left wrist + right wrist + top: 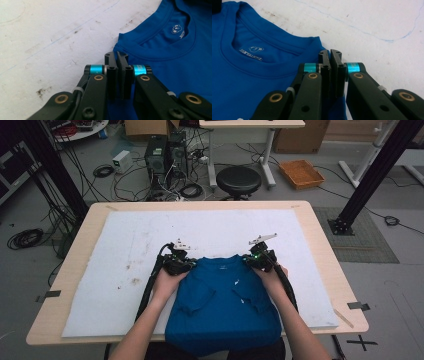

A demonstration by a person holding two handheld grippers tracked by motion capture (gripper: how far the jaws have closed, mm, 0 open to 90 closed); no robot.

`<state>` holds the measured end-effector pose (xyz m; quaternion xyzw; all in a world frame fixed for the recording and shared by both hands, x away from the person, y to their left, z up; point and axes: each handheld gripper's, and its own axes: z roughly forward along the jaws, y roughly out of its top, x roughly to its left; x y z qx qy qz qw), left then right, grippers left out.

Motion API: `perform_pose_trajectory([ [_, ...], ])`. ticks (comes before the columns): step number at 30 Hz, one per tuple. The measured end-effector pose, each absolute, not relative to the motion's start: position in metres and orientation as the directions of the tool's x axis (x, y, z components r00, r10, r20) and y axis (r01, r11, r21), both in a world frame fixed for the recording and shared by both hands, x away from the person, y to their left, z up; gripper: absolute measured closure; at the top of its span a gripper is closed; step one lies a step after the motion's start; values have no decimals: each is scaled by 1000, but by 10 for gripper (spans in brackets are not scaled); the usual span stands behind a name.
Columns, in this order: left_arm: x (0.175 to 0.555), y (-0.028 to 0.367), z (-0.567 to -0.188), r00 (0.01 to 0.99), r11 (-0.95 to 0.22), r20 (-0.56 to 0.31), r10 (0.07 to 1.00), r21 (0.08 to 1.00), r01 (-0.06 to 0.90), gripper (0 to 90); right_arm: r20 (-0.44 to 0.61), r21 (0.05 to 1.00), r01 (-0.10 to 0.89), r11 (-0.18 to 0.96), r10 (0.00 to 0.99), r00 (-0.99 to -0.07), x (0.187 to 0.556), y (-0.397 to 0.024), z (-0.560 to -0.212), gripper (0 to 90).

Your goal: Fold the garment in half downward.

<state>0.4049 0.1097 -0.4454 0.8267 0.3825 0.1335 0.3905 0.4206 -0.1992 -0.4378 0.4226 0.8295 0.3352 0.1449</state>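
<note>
On the white mat [125, 250] covering the bench [320, 245], a blue T-shirt [222, 305] lies flat with sleeves folded inward, its hem hanging over the near edge. Left claw [116, 55] is clamped on one shoulder corner, right claw [330, 53] clamped on the other, either side of the collar [160, 53].

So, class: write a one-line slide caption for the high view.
Both grippers, left and right, pinch the shoulders of a folded blue T-shirt on a white mat.
</note>
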Motion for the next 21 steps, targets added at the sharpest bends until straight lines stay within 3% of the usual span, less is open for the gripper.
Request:
perform_pose_trajectory([
  [9,414,121,-441,653,-360,-81,753,781,511,877,75,713,594,373,801,-594,430,-202,-427,880],
  [21,445,120,-406,647,-331,-52,761,826,456,877,74,756,560,339,806,-587,458,-202,-403,880],
])
